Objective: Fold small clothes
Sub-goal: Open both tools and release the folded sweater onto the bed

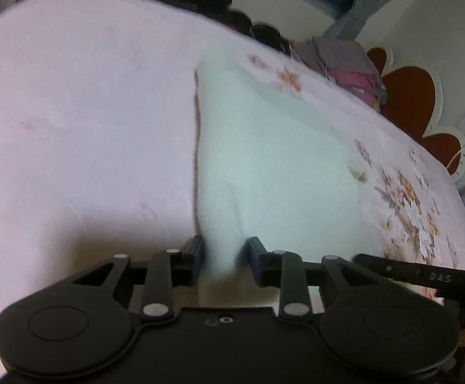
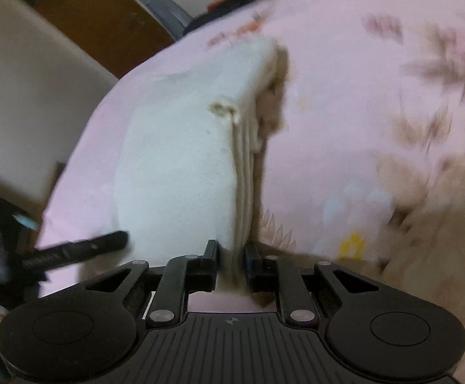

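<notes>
A small white knitted garment (image 1: 264,147) lies on a pink flowered bedsheet (image 1: 72,112). My left gripper (image 1: 225,256) is shut on its near left corner, the cloth bunched between the pads. In the right wrist view the same white garment (image 2: 181,160) shows several stacked layers along its right edge. My right gripper (image 2: 232,257) is shut on that near right edge, pinching the layers. Both near corners are lifted slightly off the sheet. A small hole or loop (image 2: 223,110) marks the garment's far side.
A stack of folded purple and pink clothes (image 1: 344,64) sits at the bed's far edge, beside dark items (image 1: 232,12). A red flower decoration (image 1: 411,96) is beyond the bed. The other gripper's black finger (image 2: 75,252) shows low left in the right wrist view. A brown door (image 2: 98,22) stands behind.
</notes>
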Demonstrator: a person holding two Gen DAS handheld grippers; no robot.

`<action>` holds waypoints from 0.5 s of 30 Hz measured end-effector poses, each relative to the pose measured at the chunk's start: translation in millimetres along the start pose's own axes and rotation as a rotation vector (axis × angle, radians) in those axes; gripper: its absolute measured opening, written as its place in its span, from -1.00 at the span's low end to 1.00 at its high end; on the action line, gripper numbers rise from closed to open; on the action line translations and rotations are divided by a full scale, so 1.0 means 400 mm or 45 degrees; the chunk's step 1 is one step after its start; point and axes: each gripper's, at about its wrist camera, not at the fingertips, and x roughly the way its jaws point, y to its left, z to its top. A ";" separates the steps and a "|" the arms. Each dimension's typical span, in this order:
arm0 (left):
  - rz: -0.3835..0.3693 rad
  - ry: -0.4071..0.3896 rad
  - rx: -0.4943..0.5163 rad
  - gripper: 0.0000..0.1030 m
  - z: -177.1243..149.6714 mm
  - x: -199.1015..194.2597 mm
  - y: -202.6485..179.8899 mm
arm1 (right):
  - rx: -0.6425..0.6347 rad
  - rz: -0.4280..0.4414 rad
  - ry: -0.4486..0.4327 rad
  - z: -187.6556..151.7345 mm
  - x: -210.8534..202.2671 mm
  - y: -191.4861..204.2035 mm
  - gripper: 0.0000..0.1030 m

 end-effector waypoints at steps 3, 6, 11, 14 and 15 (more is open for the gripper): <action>0.036 -0.112 0.078 -0.40 0.014 -0.031 -0.029 | -0.145 -0.087 -0.138 0.021 -0.033 0.064 -0.71; 0.033 -0.136 0.160 -0.40 0.037 -0.005 -0.074 | -0.265 -0.175 -0.254 0.055 -0.027 0.118 -0.71; 0.035 -0.092 0.164 -0.36 0.074 0.082 -0.118 | -0.311 -0.237 -0.350 0.105 0.019 0.168 -0.71; 0.059 -0.062 0.145 -0.35 0.073 0.115 -0.118 | -0.318 -0.281 -0.331 0.112 0.066 0.165 -0.71; 0.062 -0.061 0.150 -0.34 0.071 0.115 -0.119 | -0.310 -0.293 -0.314 0.106 0.082 0.153 -0.71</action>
